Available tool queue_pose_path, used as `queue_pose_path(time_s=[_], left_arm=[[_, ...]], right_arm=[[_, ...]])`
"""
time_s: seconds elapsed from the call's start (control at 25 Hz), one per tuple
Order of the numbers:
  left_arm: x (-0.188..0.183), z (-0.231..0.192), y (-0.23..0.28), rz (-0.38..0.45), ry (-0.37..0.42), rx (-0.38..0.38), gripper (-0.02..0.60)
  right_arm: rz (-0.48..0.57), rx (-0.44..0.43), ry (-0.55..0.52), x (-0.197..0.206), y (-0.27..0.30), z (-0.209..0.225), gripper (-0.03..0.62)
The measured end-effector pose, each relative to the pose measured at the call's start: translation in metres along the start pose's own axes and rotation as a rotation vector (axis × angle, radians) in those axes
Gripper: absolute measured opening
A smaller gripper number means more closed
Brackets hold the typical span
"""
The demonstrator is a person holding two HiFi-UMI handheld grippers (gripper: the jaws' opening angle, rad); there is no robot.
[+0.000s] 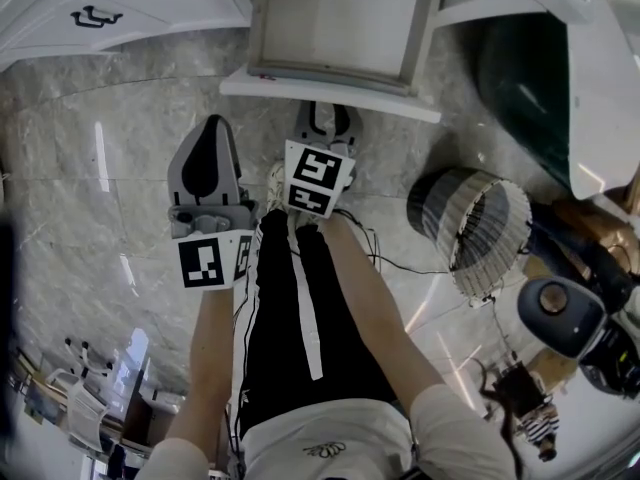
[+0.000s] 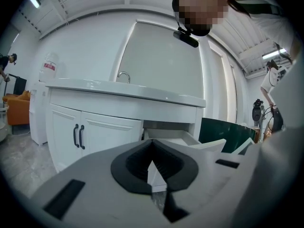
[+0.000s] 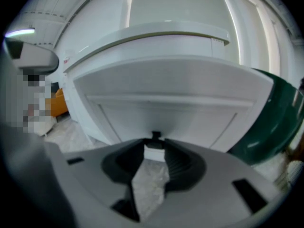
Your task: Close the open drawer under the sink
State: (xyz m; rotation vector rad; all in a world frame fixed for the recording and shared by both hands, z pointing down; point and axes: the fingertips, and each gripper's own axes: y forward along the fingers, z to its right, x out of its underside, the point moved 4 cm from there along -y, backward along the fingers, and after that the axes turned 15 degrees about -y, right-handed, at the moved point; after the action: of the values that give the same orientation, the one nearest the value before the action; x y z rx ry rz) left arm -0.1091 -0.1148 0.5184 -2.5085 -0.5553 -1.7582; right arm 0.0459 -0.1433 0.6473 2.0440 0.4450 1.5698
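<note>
The right gripper (image 3: 154, 147), nearer than the closed, empty left gripper (image 2: 152, 144), seemingly pinched the handle (image 3: 155, 136) of the open drawer (image 3: 171, 94) straight ahead.

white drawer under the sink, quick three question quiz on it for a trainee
1. True or false: the white flat-fronted drawer is pushed fully in.
2. What sits between the grey right gripper's jaws? A) the drawer's small black handle B) a cabinet door handle C) nothing
3. Fill in: the grey left gripper, off to the drawer's left in the head view, has its jaws ____.

Key: 1 false, it stands pulled out; 2 A; 3 shut, with nothing held.
</note>
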Motion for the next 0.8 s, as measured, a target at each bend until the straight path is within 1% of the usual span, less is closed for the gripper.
queue_pose_path(time_s=[0.12,0.28,0.48,0.64,0.8], left_arm=[[-0.005,0.0,0.005,0.003,-0.014,-0.001,0.02],[-0.016,0.0,0.012,0.014,-0.009,0.006,0.02],[-0.028,0.0,0.019,0.027,-0.012,0.004,0.02],[-0.038,0.0,0.024,0.044,-0.016,0.002,0.02],[-0.047,0.0,0.028,0.051,-0.027,-0.012,0.02]], right_arm=[[-0.018,-0.019,0.013,-0.001,0.0,0.001,0.15],[-0.037,-0.031,0.02,-0.003,-0.002,0.002,0.149],[-0.027,-0.025,0.029,-0.014,-0.02,0.011,0.149],[-0.044,-0.047,0.05,-0.023,-0.029,0.016,0.147],[-0.074,-0.066,0.034,-0.023,-0.029,0.015,0.146]])
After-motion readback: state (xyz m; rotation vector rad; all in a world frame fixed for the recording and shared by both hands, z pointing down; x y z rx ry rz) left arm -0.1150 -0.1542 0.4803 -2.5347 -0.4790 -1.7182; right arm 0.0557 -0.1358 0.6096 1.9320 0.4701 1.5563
